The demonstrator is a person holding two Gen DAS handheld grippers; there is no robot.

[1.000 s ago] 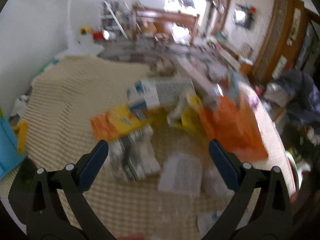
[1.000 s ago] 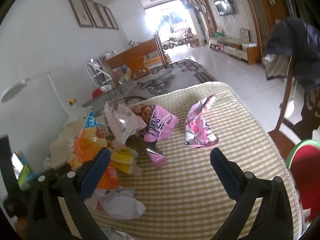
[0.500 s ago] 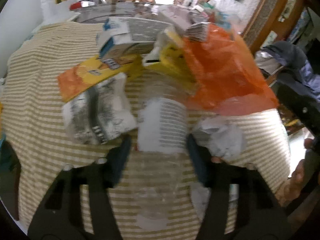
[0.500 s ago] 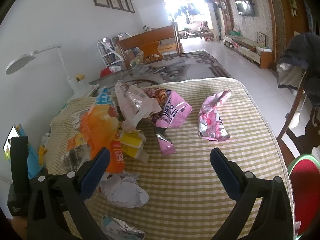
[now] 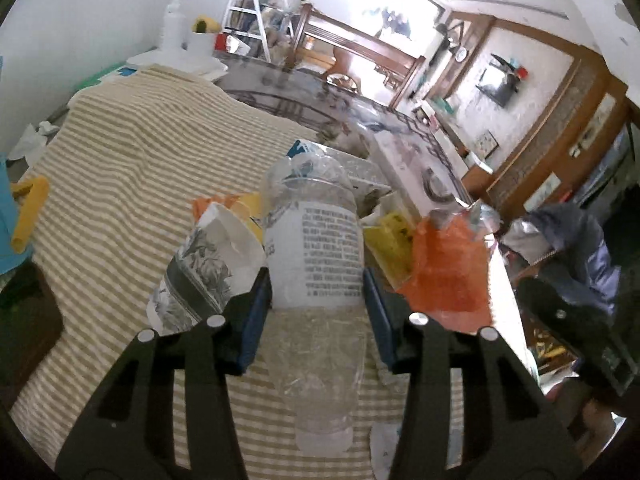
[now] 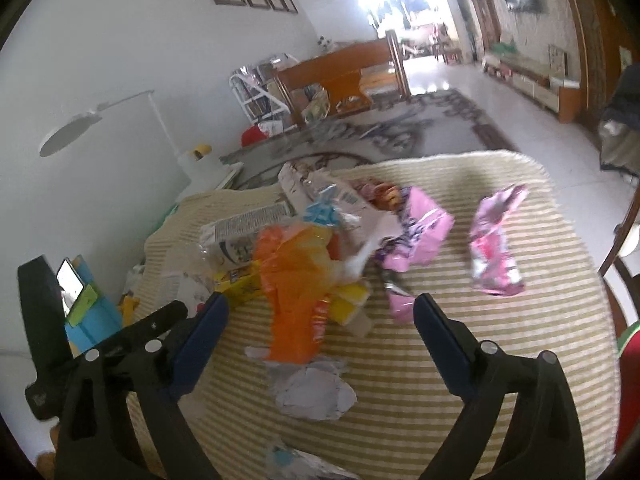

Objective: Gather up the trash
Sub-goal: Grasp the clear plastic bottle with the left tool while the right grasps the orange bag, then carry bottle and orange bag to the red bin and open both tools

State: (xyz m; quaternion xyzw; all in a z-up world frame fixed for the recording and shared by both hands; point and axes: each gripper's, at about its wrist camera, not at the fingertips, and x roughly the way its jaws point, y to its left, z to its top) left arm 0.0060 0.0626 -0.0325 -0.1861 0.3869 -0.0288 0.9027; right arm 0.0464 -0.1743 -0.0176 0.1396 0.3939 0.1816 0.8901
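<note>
I have the clear plastic bottle [image 5: 316, 264] pinched at its white label between the closing pads of my left gripper [image 5: 317, 300], above the striped tablecloth [image 5: 120, 168]. My right gripper [image 6: 320, 332] hangs wide, jaws narrowing around nothing, over the orange bag [image 6: 292, 280] and crumpled paper [image 6: 312, 392].

No word or number can really be read. Between the jaws of the left gripper, the white label [image 5: 320, 256] of the clear plastic bottle [image 5: 316, 300] carries dense lines of small black print, too blurred to read. Beyond the left jaw of the right gripper, a carton [image 6: 248, 220] also shows unreadable print.
</note>
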